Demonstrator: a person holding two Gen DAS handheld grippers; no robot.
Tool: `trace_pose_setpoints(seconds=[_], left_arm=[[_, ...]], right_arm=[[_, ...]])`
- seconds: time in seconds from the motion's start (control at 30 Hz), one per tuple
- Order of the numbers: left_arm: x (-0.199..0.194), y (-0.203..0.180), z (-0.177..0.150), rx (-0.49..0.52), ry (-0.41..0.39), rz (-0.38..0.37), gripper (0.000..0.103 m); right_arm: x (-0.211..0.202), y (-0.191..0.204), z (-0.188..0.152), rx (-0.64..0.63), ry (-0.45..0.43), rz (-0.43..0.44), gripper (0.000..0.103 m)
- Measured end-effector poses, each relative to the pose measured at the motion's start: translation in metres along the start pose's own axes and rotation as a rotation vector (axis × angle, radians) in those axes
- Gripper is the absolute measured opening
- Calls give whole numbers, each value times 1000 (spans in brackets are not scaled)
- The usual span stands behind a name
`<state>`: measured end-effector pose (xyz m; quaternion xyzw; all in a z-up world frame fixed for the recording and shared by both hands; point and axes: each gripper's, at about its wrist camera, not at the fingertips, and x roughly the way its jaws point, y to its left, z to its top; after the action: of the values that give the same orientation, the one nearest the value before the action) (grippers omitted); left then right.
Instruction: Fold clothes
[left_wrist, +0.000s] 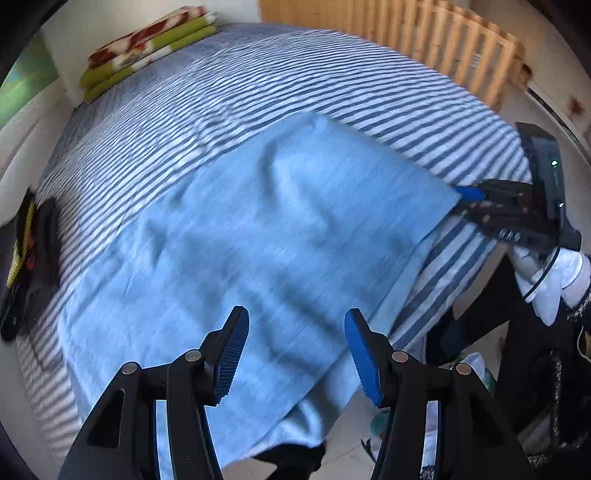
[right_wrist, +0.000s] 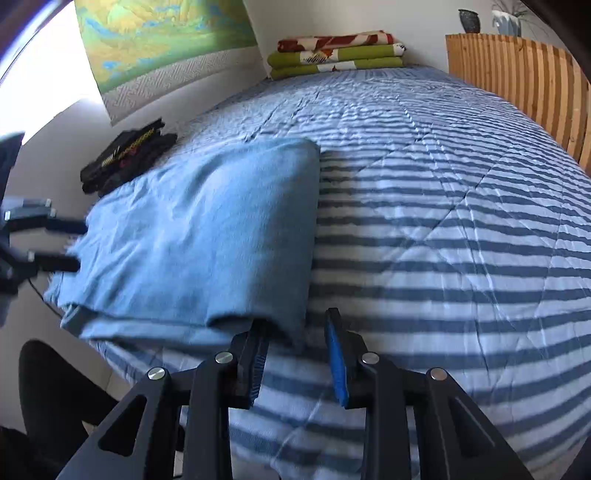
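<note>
A light blue garment (left_wrist: 258, 229) lies folded flat on the striped bedcover (left_wrist: 258, 85), its near end hanging over the bed's edge. My left gripper (left_wrist: 295, 354) hovers over that near end, open, with nothing between its fingers. In the right wrist view it shows at the left edge as the left gripper (right_wrist: 62, 243), blurred, beside the garment (right_wrist: 207, 229). My right gripper (right_wrist: 295, 358) stands at the garment's near right corner. Its jaws are apart, and the corner lies against the left finger (right_wrist: 255, 365) without being pinched. In the left wrist view the right gripper (left_wrist: 469, 197) sits at the cloth's right edge.
A folded green and red blanket stack (right_wrist: 336, 51) lies at the bed's far end. Dark folded clothes (right_wrist: 125, 158) rest by the wall, next to the blue garment. A wooden slatted board (right_wrist: 517, 92) borders the bed's far side. A gloved hand (left_wrist: 550, 284) and the floor show at the right.
</note>
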<state>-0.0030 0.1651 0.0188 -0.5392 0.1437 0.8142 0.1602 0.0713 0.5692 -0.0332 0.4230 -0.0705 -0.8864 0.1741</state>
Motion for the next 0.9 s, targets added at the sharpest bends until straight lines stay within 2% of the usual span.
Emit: trace_pose_setpoints(seconds=[0.07,0.13,0.27,0.3,0.43,0.53,0.57,0.63,0.77,0.9], left_arm=[[-9,29,-17,-127,0,34,58],[-23,69,-41,-300,-23,67,58],[-33,136,-101,-615,-32,86,59],[-31,145,-113,-665,-24,79,60],[-10,172,-158,-904,-18,-45,61],[8,178,-169,-942,-9,-11,63],[9,179,-170,-951,-14,-10,68],[18,183,-176,-993,-29,-34,70],[18,176,-171,-968,-42,-12,68],[11,159,-161,-912,-22,23,59]], right_arm=[[2,-9,-1,26,-13,15,27],[5,-8,-1,21,-2,15,28],[9,2,4,-5,0,-9,28],[11,3,4,2,5,-7,28],[17,3,6,23,12,-1,28],[23,4,5,24,16,-11,28],[23,5,5,20,12,-16,28],[24,9,5,5,10,-19,29],[24,11,4,-5,3,-28,29],[23,11,4,2,1,-31,29]])
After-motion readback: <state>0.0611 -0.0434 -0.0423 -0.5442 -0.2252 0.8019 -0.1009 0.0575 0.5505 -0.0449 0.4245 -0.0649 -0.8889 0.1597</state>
